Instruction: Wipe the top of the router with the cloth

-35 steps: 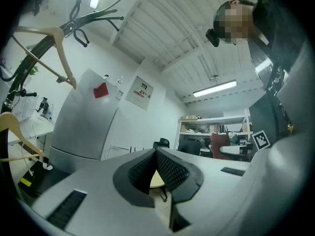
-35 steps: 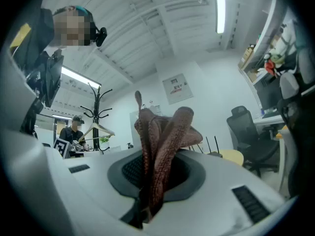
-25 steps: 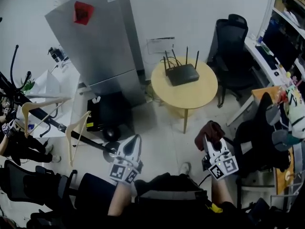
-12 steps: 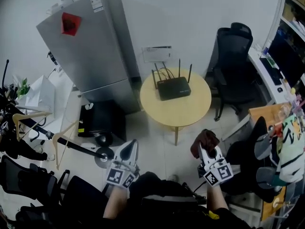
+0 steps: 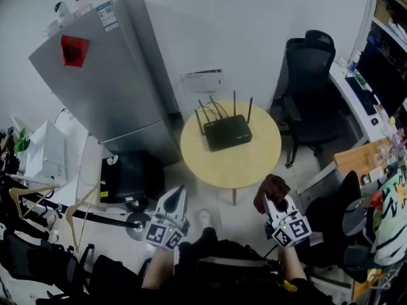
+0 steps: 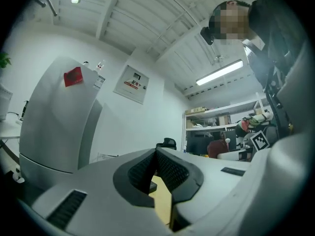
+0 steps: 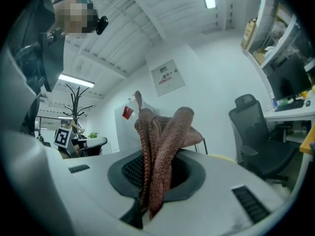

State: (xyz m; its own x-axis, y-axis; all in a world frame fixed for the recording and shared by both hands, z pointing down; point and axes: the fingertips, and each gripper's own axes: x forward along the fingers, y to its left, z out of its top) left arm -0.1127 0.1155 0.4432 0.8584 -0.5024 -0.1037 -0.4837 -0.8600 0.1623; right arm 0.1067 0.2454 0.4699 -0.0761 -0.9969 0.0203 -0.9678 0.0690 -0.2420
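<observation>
the right claw [image 5: 275, 202] is clamped on the bunched reddish-brown knitted cloth [image 5: 271, 189], well short of the flat black router with antennas [image 5: 226, 132] on the round pale-wood desk [image 5: 254, 164]. the left claw [image 5: 177, 196] is pressed together, empty. likely risk: loose folds snag an antenna and drag the unsteadied router.

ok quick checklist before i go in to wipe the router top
1. Cloth held: ok, the right hand-held gripper is shut on it.
2. Router top free of objects: ok, only its antennas stand at the far edge.
3. Cloth on the router: not ok, it is short of the round table.
4. Left hand-held gripper free: ok, jaws together, nothing between.
5. Dust on the router top: cannot tell, too small.
</observation>
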